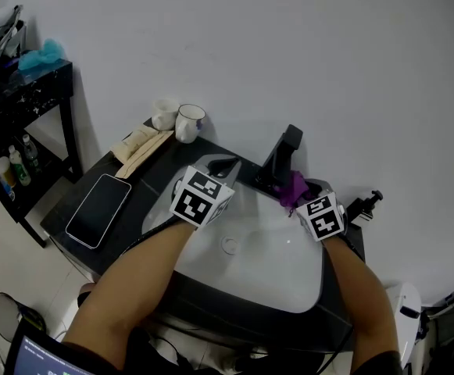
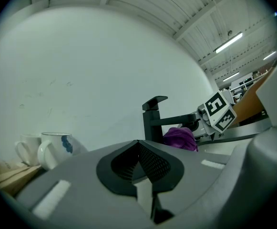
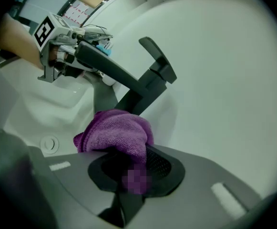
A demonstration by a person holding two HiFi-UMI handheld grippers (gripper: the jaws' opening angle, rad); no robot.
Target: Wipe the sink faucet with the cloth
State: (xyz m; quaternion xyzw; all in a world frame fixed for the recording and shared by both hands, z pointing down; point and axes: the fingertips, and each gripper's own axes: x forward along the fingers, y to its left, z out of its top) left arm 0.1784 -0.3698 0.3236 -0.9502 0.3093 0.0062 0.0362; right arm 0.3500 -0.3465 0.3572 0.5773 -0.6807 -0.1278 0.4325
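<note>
A black angular faucet (image 1: 283, 158) (image 2: 152, 119) (image 3: 143, 82) stands at the back rim of the white sink (image 1: 266, 260). My right gripper (image 1: 298, 197) (image 3: 128, 168) is shut on a purple cloth (image 1: 293, 187) (image 3: 115, 133) (image 2: 180, 138), which presses against the faucet's base on its right side. To the left of the faucet my left gripper (image 1: 225, 166) (image 2: 138, 168) sits shut with nothing held, over the sink's back left rim.
Two white mugs (image 1: 177, 120) (image 2: 47, 149) and a folded beige cloth (image 1: 139, 150) sit on the dark counter at the left, with a phone (image 1: 99, 209) nearer me. A black shelf (image 1: 23, 123) with bottles stands far left. A dark soap pump (image 1: 365, 205) is right of the sink.
</note>
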